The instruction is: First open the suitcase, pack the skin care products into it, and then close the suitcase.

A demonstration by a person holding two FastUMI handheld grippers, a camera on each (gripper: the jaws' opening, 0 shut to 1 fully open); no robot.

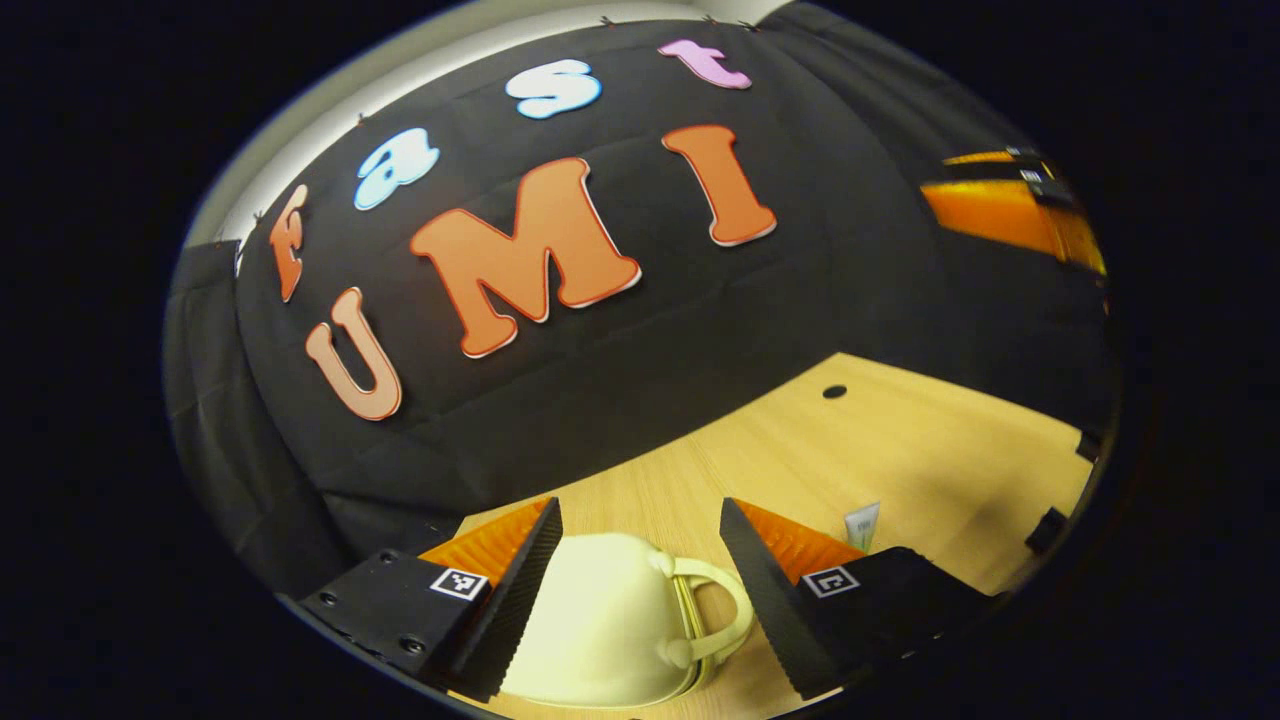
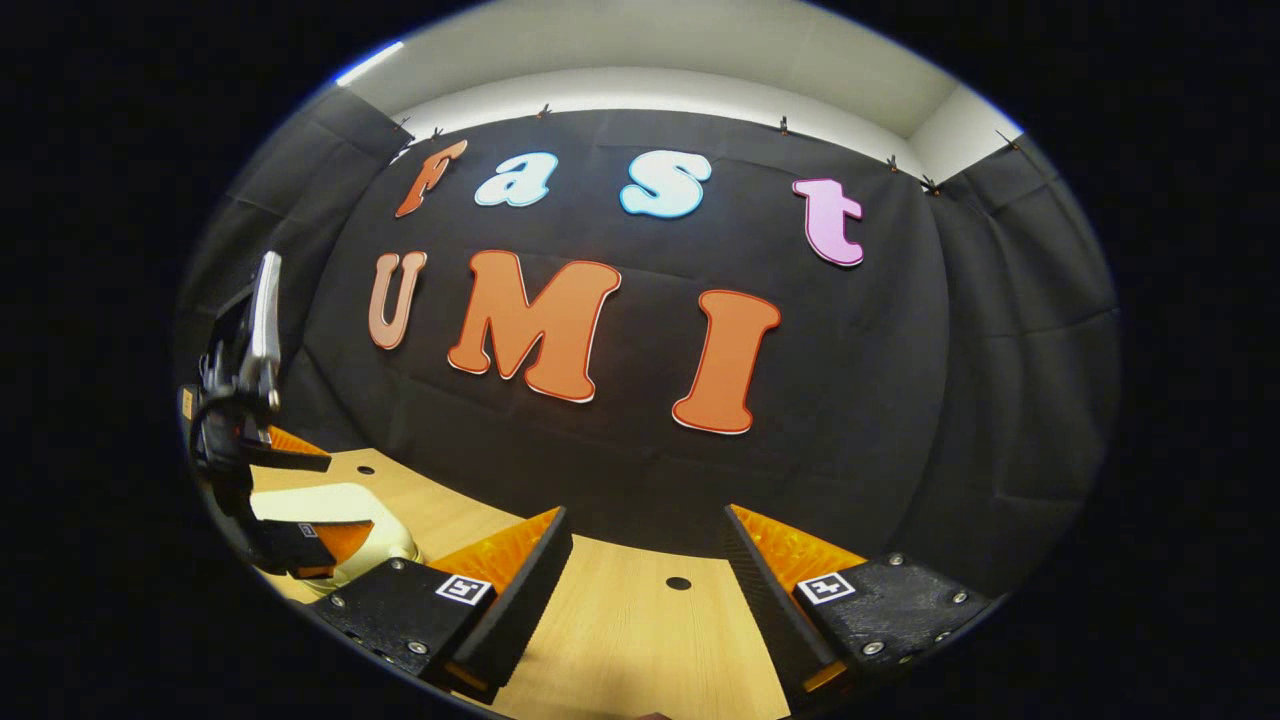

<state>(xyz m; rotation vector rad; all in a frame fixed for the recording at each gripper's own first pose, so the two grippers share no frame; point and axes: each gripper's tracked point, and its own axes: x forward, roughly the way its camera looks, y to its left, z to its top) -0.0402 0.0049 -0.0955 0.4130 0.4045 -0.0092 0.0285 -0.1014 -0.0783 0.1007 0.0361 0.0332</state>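
1. The left tongs [image 1: 640,560] are being held apart, clamped on nothing, above the small cream suitcase [image 1: 600,620], which is lying closed on the wooden counter [image 1: 900,450] with its handle [image 1: 715,610] turned toward the right finger [image 1: 770,590].
2. In the right gripper view these same tongs are being seen from the side at the far left, poised over the suitcase [image 2: 330,505].
3. Just beyond the right finger of the left tongs, a small pale tube [image 1: 862,525], taken to be one of the skin care products, is being shown standing on the counter, apart from the suitcase.
4. The right tongs [image 2: 648,580] are likewise being held apart and empty over bare counter, well to the right of the suitcase.
5. The opening step is judged to be in hand: the shell is not yet being parted.
6. For the next move, the left tongs are being called on to be lowered to the seam or handle, while the case is probably being steadied by the right tongs.
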